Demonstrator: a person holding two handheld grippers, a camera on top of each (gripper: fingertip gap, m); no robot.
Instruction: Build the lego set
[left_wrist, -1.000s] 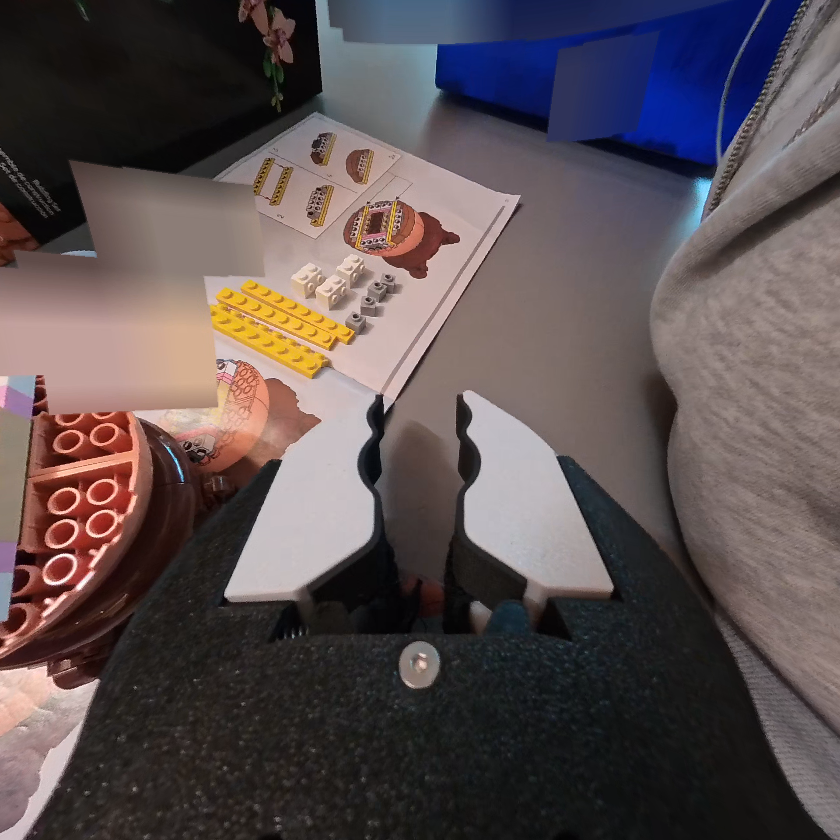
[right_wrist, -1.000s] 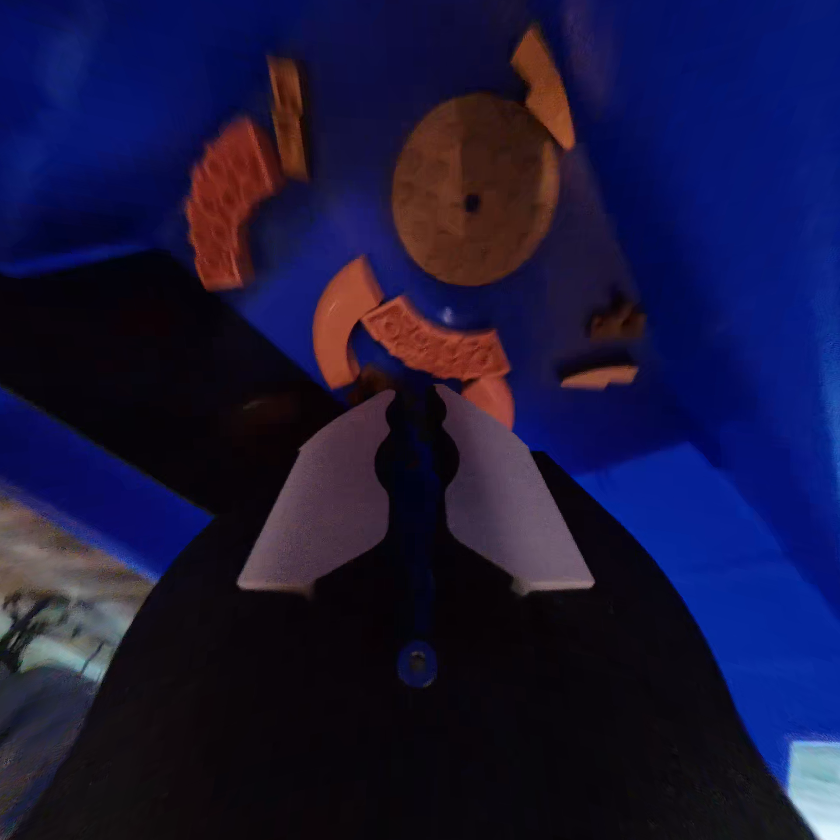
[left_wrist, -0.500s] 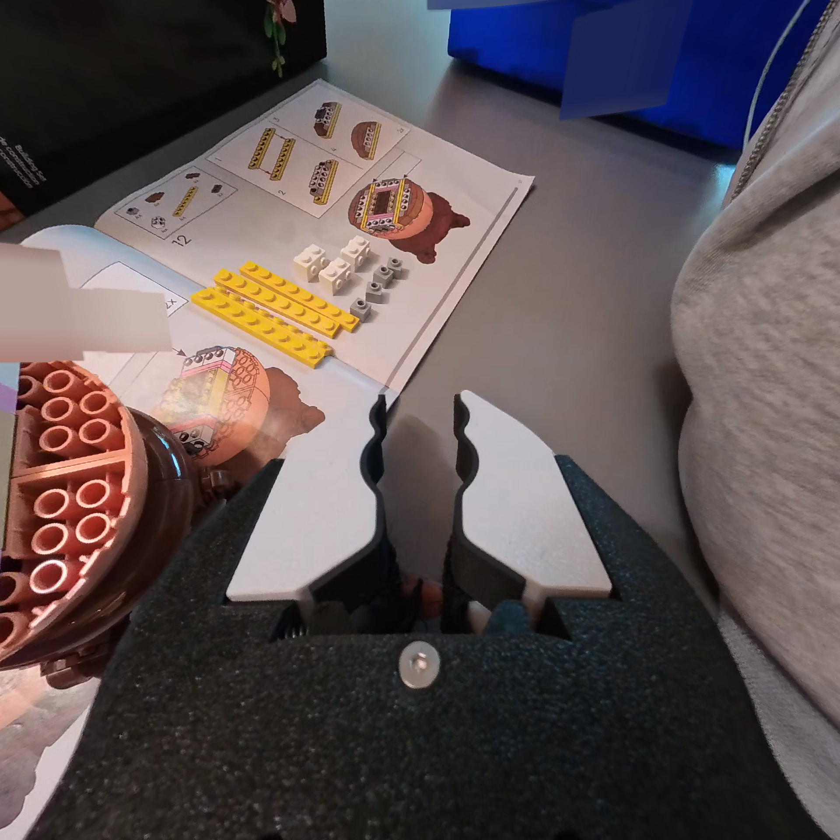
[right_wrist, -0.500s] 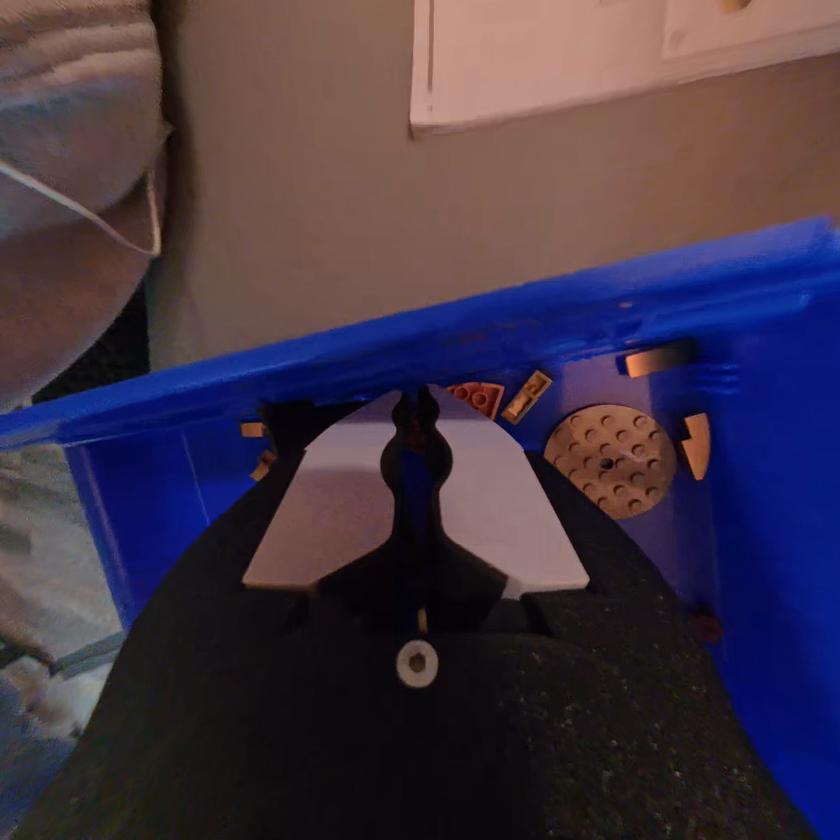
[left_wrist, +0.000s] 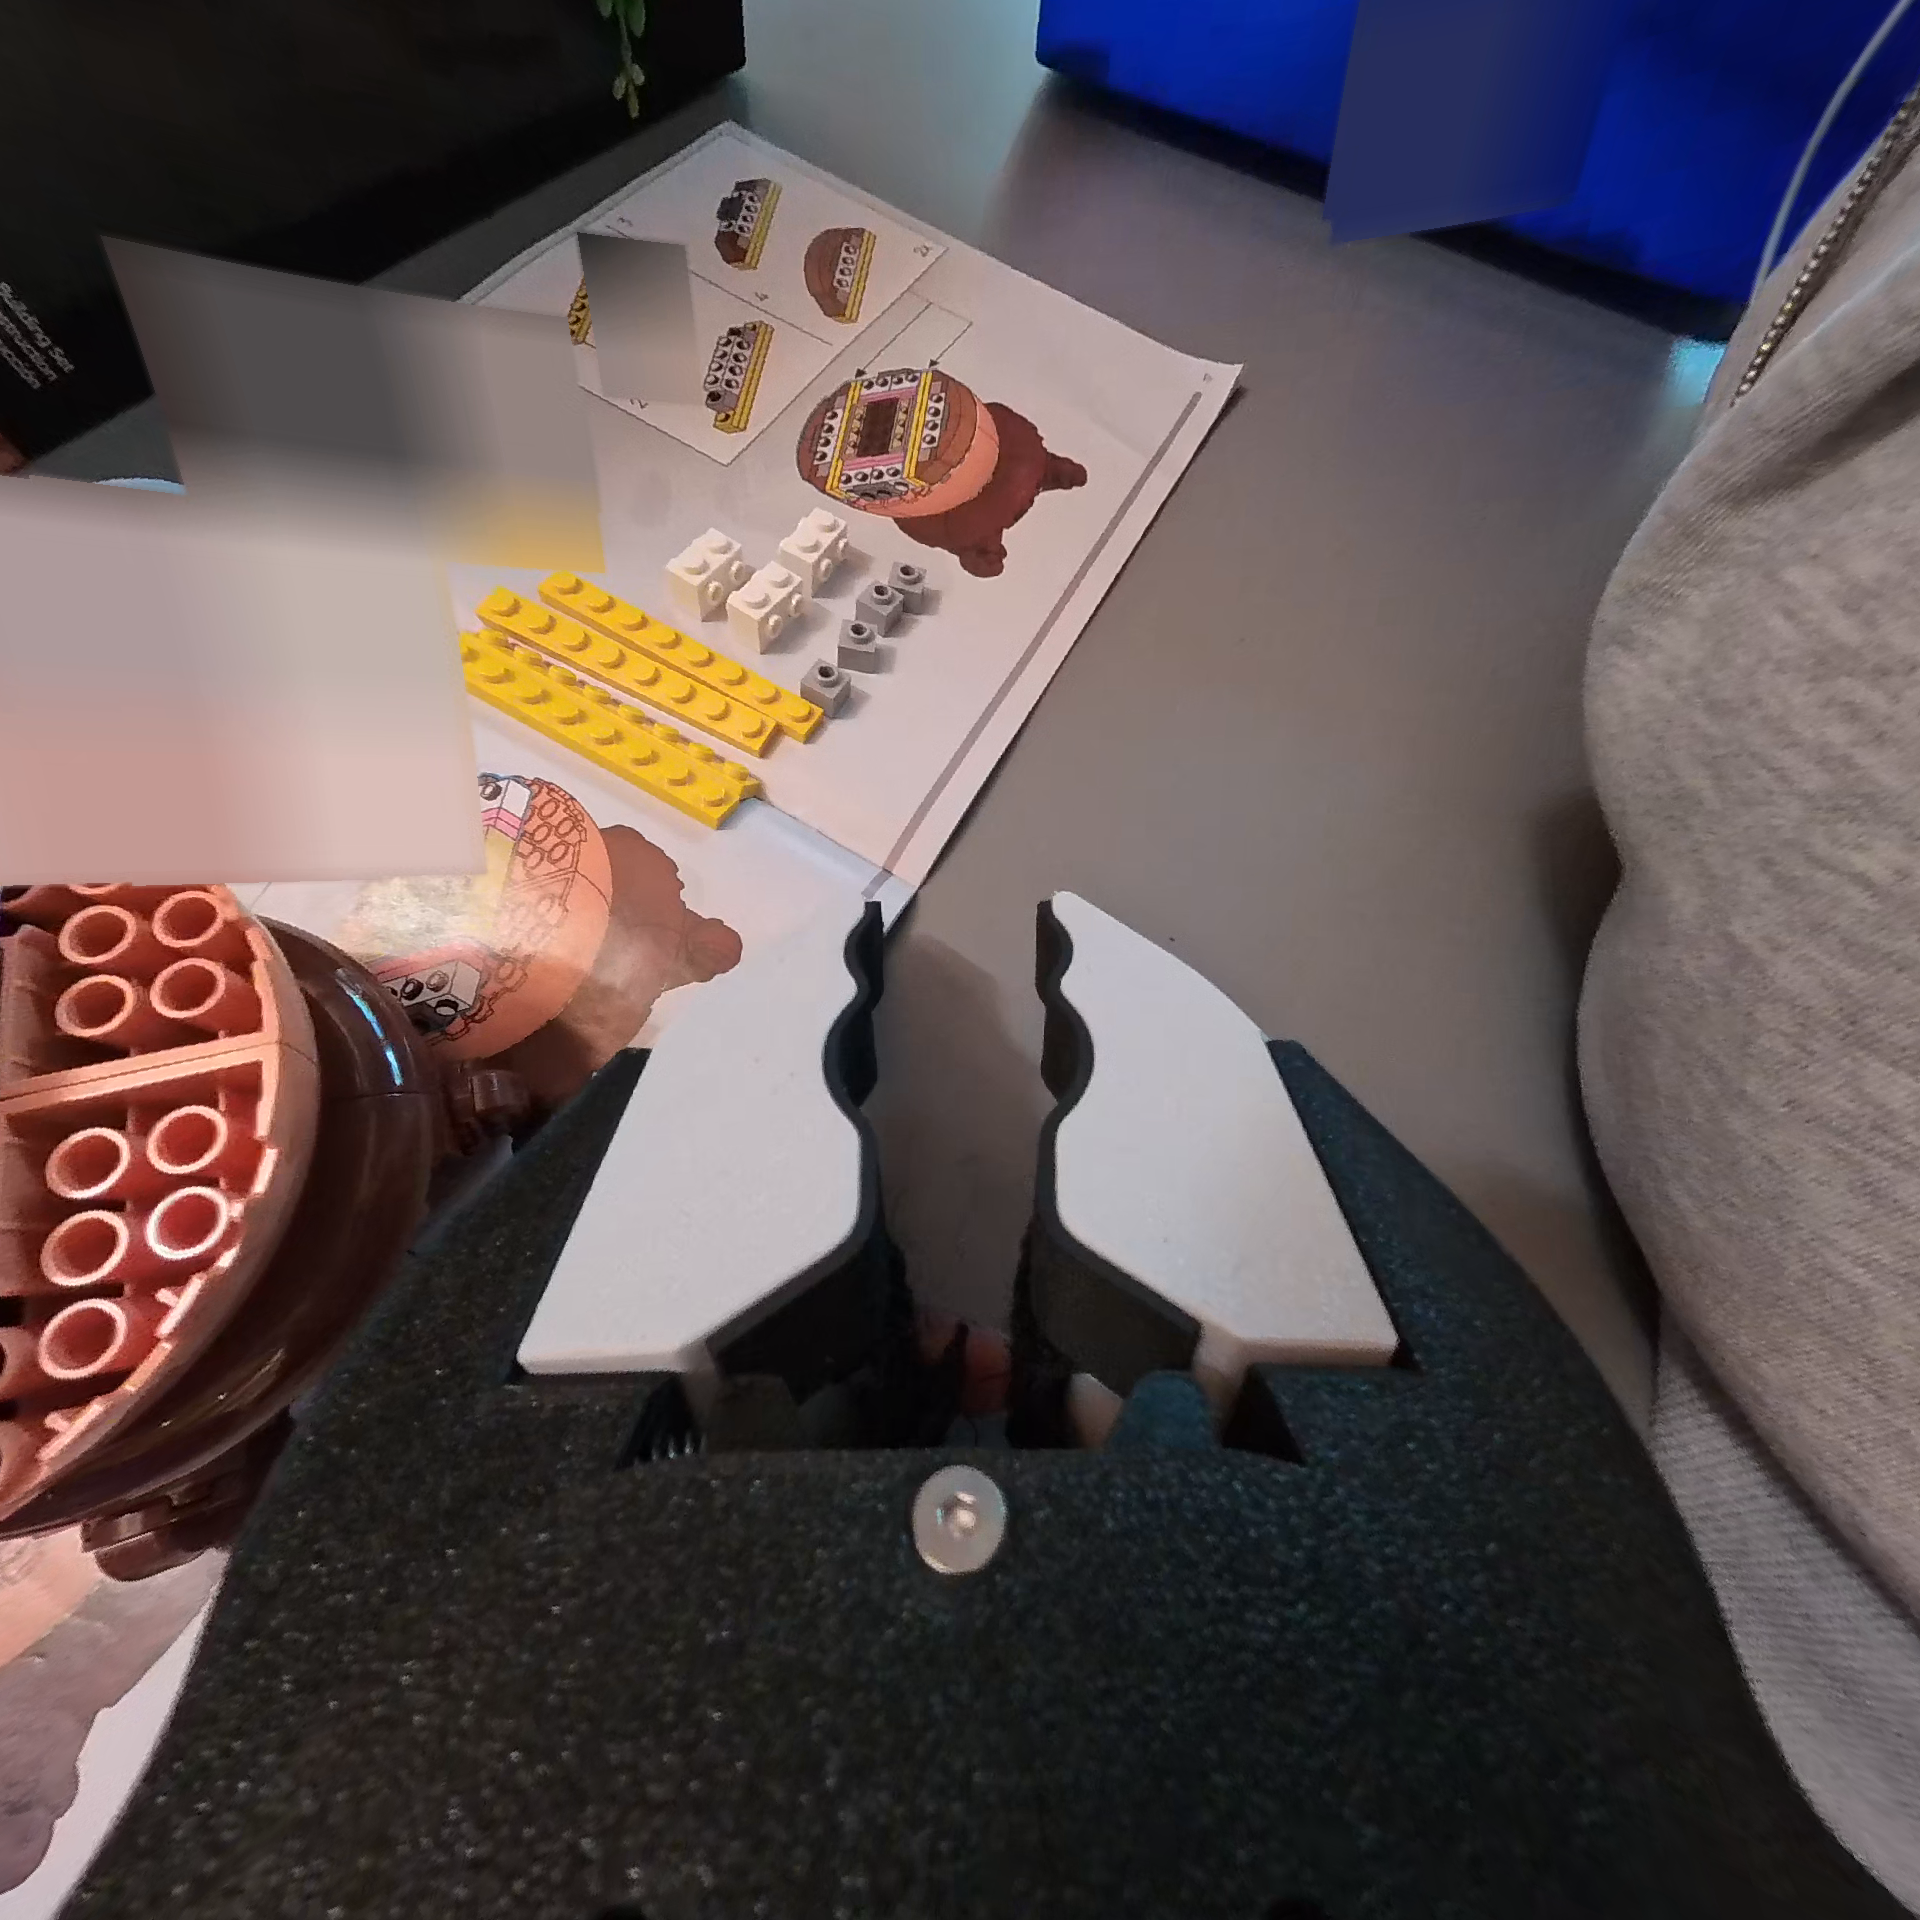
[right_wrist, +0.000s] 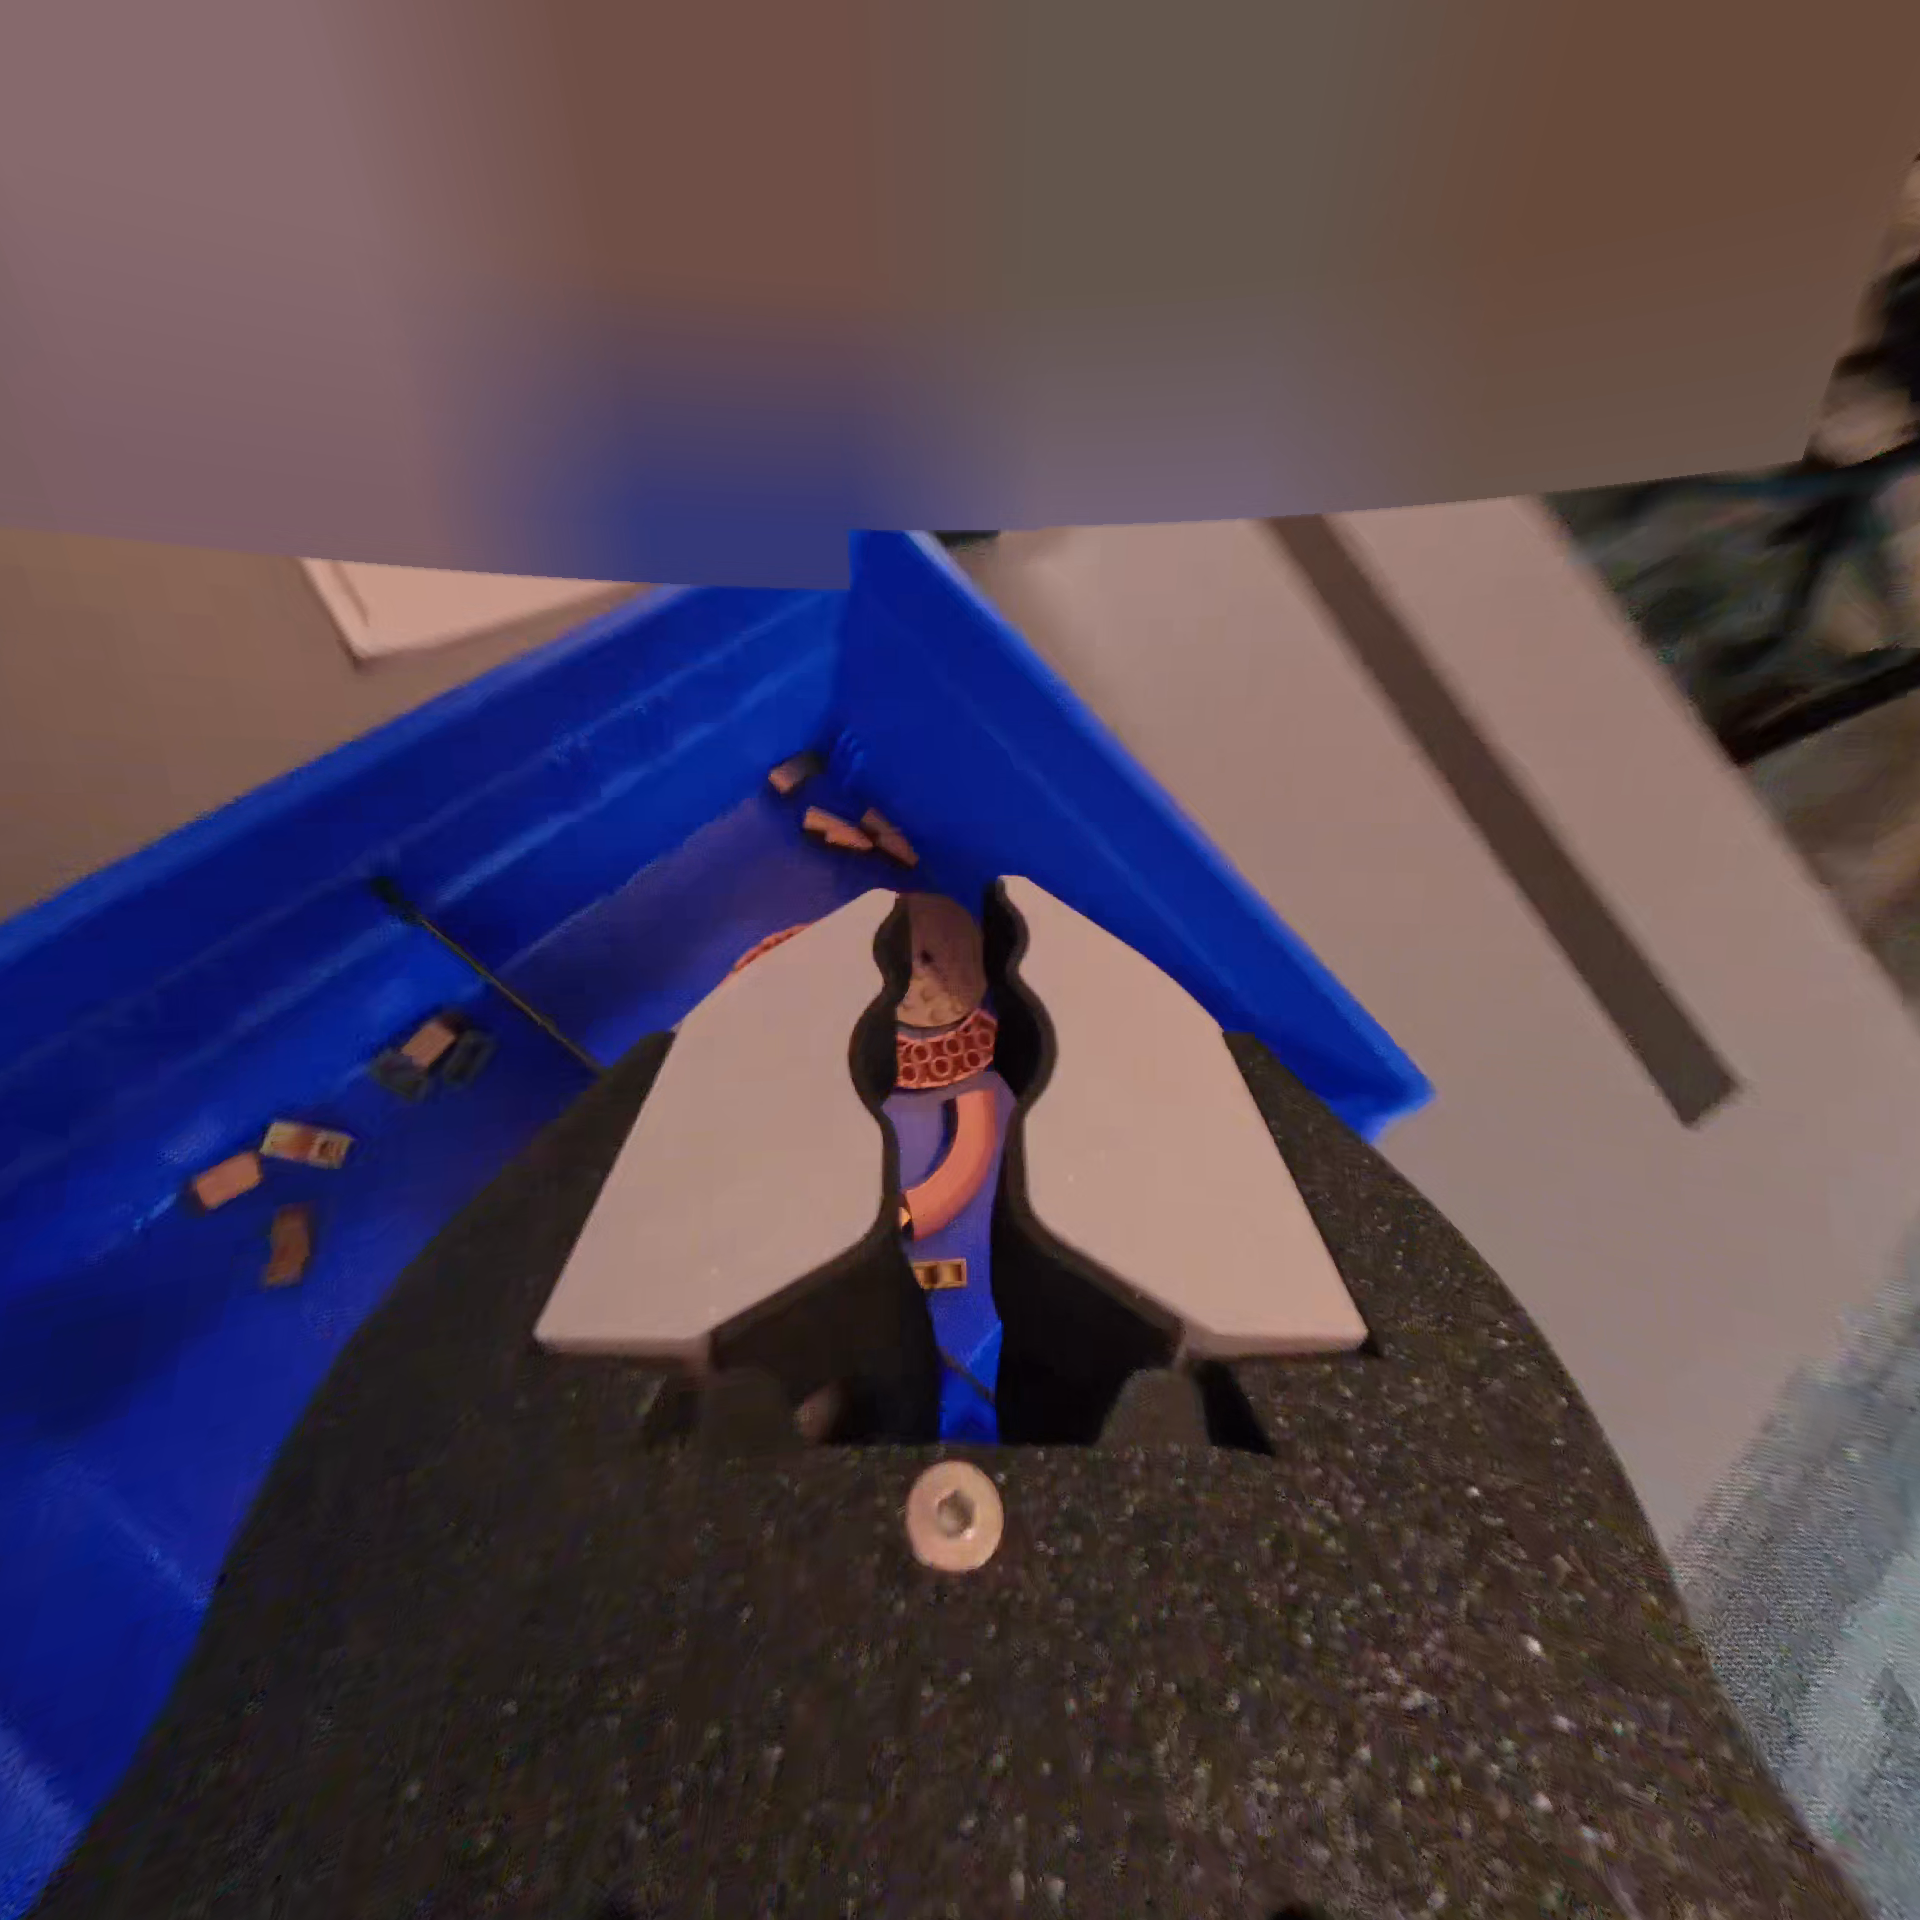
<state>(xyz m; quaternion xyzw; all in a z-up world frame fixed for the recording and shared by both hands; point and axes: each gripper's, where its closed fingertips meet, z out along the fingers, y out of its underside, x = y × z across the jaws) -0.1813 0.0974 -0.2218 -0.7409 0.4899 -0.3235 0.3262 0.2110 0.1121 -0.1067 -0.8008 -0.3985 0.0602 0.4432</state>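
Left claw (left_wrist: 956, 925) hovers over the counter (left_wrist: 1299, 623), jaws narrowly parted and empty, with the brown model (left_wrist: 156, 1195) to its left. Yellow plates (left_wrist: 623, 686), white bricks (left_wrist: 758, 577) and grey bricks (left_wrist: 862, 634) lie on the booklet (left_wrist: 1039, 582). Right claw (right_wrist: 948, 899), nearly closed and empty, points into the blue bin (right_wrist: 416, 831) of loose pieces (right_wrist: 281, 1153).

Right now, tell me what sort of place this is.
Probably a desk or worktable set up for a brick-building session: an open instruction booklet lies on the grey tabletop, with yellow plates sorted on it, and a blue bin holds loose pieces.
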